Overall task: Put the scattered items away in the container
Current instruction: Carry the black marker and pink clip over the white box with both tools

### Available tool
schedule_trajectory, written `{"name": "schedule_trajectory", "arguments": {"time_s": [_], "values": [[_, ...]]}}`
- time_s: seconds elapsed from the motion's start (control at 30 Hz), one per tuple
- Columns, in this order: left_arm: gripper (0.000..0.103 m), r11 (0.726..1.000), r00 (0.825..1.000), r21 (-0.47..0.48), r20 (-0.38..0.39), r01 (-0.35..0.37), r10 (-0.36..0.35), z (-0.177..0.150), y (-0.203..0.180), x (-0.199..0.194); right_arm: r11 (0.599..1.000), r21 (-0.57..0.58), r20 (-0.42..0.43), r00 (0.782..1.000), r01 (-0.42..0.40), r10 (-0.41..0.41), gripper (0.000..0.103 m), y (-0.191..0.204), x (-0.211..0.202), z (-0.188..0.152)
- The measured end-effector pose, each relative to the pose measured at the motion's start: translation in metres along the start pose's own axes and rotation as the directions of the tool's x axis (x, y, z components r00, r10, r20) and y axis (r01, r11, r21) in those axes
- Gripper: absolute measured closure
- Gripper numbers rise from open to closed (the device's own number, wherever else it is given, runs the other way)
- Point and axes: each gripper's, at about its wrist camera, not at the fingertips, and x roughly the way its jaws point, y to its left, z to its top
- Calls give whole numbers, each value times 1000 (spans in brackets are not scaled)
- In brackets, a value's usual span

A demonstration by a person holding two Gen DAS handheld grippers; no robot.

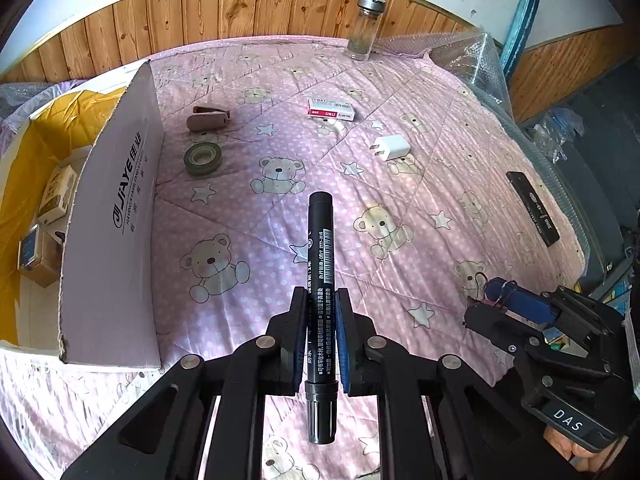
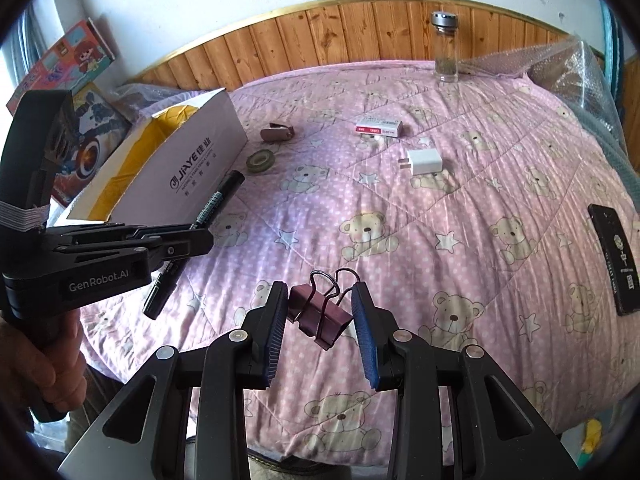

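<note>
Quilted cloth bedspread (image 1: 400, 184), glossy plastic marker (image 1: 320, 264)

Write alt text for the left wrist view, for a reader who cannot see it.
The left gripper has its jaws shut on a black marker pen above a pink bear-print quilt, beside an open white cardboard box on the left. A roll of tape, a white charger plug and a red-and-white packet lie scattered beyond.

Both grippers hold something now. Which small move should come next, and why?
Probably swing the left gripper leftward over the box. It is shut on the marker, the open box stands just to its left, and the right gripper with its binder clip is farther away.
</note>
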Motion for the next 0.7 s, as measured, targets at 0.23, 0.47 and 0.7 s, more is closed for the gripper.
{"name": "schedule_trajectory", "arguments": {"time_s": [0.23, 0.47, 0.7], "values": [[89, 1000, 997, -12, 71, 7, -6, -1, 2, -39, 999, -43, 33, 999, -2, 4, 68, 19, -18, 5], [89, 1000, 990, -25, 138, 16, -13, -1, 10, -72, 996, -91, 51, 999, -8, 13, 68, 38, -28, 9], [89, 998, 985, -46, 172, 35, -27, -5, 20, -92, 990, -137, 75, 997, -18, 29, 68, 57, -39, 22]]}}
